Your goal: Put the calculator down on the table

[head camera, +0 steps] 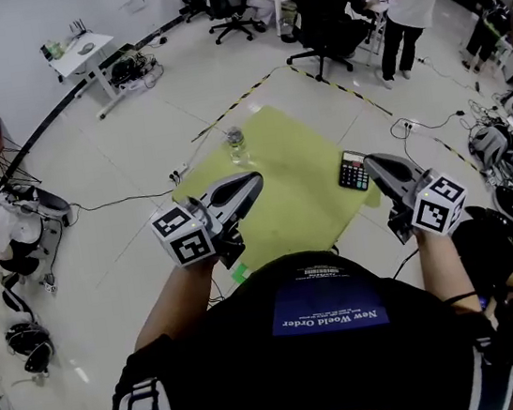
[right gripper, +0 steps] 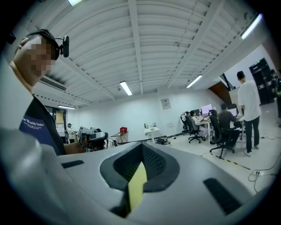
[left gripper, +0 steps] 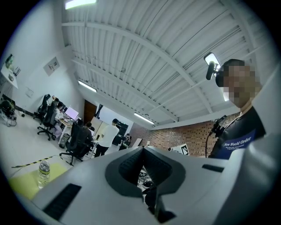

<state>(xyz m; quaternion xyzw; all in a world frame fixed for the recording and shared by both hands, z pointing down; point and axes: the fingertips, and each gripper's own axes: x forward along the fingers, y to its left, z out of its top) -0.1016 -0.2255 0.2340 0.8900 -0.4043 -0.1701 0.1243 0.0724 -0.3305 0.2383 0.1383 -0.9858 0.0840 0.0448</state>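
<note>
The left hand-held gripper [head camera: 252, 184] and the right hand-held gripper [head camera: 371, 164] are hovering closed and empty at the near side of the counter [head camera: 297, 189].
Each one is pressing its jaws together with nothing between them; a sliver of yellow-green counter is showing through the gap behind the right one's tips. The calculator [head camera: 353, 171] is lying flat near the counter's right edge, just beside the right hand-held gripper. A water bottle [head camera: 236, 145] is standing upright near the far corner, well apart from the calculator.
</note>
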